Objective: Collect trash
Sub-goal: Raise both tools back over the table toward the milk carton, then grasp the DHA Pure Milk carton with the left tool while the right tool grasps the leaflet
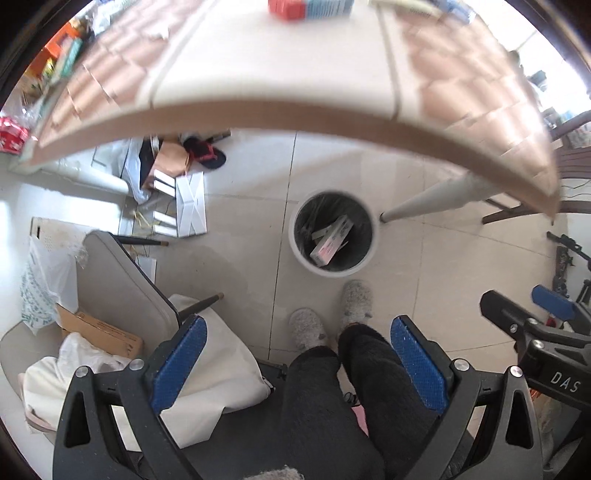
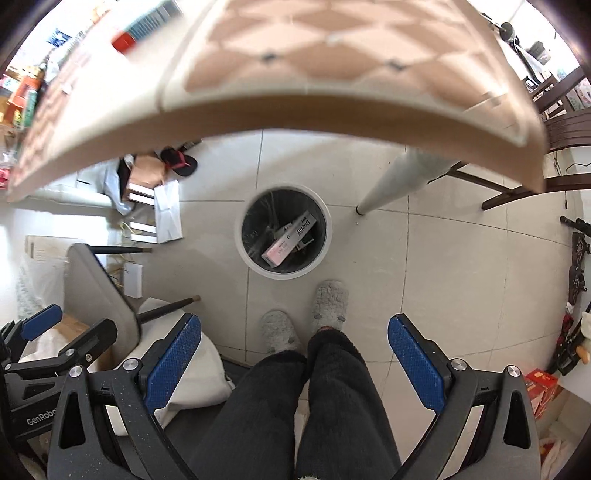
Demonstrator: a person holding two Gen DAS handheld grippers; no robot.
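A white round trash bin (image 1: 365, 254) with a dark liner stands on the tiled floor beside the table leg; it also shows in the right wrist view (image 2: 320, 254). A pink-and-white carton (image 1: 330, 240) lies inside it, seen too in the right wrist view (image 2: 290, 240). My left gripper (image 1: 299, 362) is open and empty, high above the floor over the person's legs. My right gripper (image 2: 295, 360) is open and empty at the same height; it also shows at the right edge of the left wrist view (image 1: 524, 314).
The table edge (image 1: 295, 114) spans the top, with a red-and-blue box (image 1: 310, 9) on it. A grey chair (image 1: 122, 284) with a white bag stands left. Boxes and papers (image 1: 177, 192) litter the floor under the table. Slippered feet (image 1: 332, 314) stand near the bin.
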